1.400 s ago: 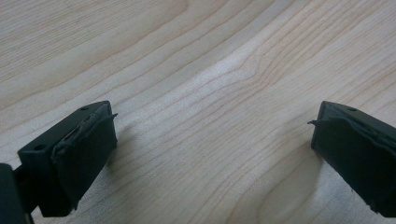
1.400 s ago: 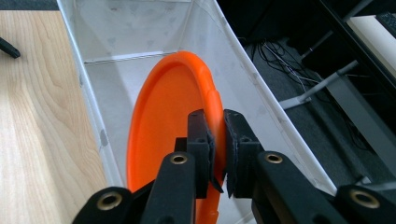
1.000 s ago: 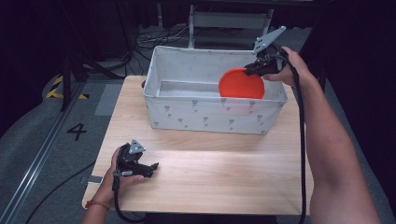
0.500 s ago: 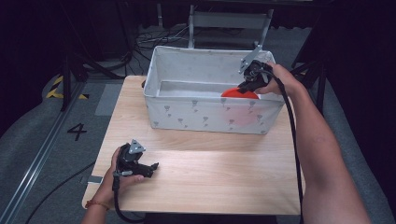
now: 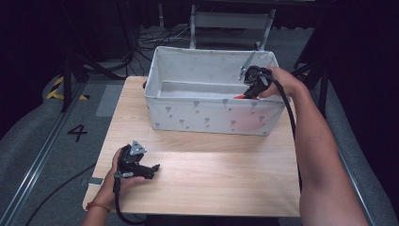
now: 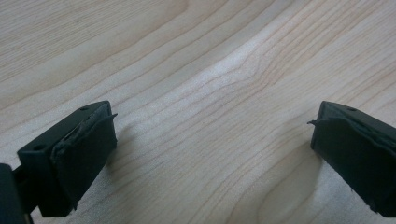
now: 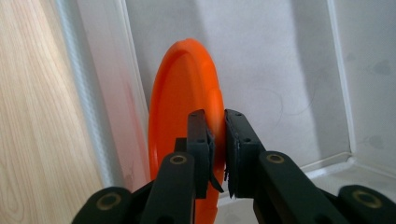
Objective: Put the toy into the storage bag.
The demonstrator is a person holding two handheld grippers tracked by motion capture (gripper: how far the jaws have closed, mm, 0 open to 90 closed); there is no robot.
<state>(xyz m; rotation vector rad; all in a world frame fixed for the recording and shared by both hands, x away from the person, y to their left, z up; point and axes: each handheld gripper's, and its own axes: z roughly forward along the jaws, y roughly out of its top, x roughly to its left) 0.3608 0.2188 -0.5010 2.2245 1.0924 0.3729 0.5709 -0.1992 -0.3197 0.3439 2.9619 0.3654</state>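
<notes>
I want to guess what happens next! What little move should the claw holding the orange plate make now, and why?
Probably lower it a little more, then open. The right claw grips the orange plate on edge inside the white bin, close against its near wall.

A light wooden worktop (image 5: 202, 188) with visible grain stands on a grey carpeted floor (image 5: 33, 141), its surface brightly lit while the room behind falls away into near black. To its left, a metal rail (image 5: 35, 174) runs along the floor beside a black numeral 4 (image 5: 77, 133) and a strip of yellow-and-black hazard tape (image 5: 56, 88). Beyond the far edge, cables (image 5: 155, 37) lie tangled on the floor near a grey metal frame (image 5: 230, 21).
</notes>
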